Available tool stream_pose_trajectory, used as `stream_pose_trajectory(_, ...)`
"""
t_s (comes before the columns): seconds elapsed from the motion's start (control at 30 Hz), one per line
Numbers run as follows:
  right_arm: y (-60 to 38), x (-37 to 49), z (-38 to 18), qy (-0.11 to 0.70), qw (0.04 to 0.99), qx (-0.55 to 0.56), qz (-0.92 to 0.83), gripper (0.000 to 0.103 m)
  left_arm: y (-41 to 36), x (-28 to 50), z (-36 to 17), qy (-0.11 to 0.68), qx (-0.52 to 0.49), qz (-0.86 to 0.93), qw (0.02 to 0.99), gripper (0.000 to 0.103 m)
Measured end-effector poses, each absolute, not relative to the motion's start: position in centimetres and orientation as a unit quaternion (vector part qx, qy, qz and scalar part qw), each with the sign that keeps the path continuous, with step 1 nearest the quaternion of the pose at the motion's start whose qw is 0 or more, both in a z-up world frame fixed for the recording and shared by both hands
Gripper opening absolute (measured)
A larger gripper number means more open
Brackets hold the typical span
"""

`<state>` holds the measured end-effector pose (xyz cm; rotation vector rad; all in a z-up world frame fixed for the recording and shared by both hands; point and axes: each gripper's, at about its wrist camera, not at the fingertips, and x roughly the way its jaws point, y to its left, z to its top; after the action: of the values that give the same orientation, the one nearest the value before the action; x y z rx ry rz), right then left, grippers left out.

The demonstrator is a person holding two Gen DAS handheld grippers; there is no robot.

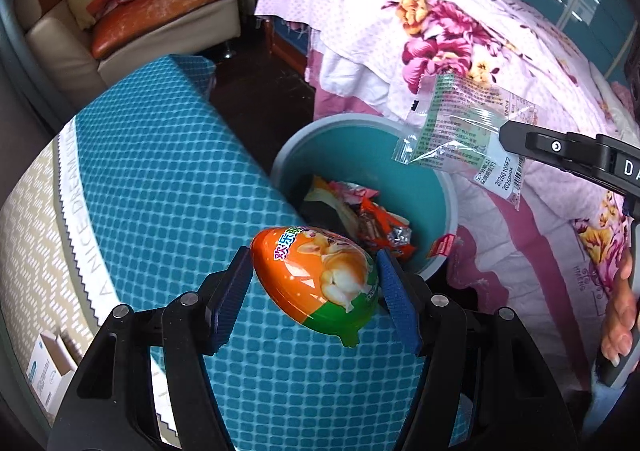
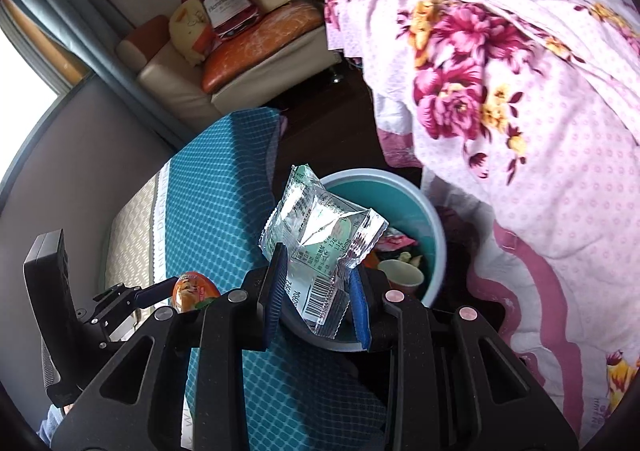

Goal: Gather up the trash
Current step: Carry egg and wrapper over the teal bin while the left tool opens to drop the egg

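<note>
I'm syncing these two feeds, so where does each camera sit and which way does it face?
Left wrist: on the left gripper, facing down at its egg-shaped package near the trash bin; a hand shows.
Right wrist: on the right gripper, facing down at its clear wrapper.
Shared: bin, both items, teal cloth.

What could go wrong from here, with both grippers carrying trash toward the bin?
1. The orange egg-shaped package is rounded and glossy, pinched only at its sides by the left gripper; it might slip out over the blue-covered table, short of the bin.
2. The crinkled clear wrapper in the right gripper is light, so on release it may drift past the rim.
3. The grippers are close together and might collide.
</note>
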<state>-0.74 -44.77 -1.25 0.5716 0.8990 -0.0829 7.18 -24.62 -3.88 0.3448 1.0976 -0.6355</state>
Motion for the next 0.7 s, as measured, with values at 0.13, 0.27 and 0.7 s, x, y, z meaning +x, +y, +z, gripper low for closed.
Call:
stream_pose_trajectory(0.13, -46.4, -1.5, -1.8, 0.426, 0.858, 0.282, -0.051, 0.028, -26.4, 7.0, -4.5, 0.513, 0.171, -0.303, 0.785, 0.065)
stream_pose_trajectory(0.27, -47.3, -1.5, -2.4, 0.428, 0.855, 0.287, -0.056, 0.028, -27.7, 7.1, -5.4, 0.519, 0.179, -0.305, 0.778, 0.065)
stream_pose_trajectory(0.7, -48.2, -0.3, -3.8, 0.444, 0.846, 0.288, -0.066, 0.028, -30.6, 8.2, -7.4, 0.528, 0.185, -0.315, 0.766, 0.065)
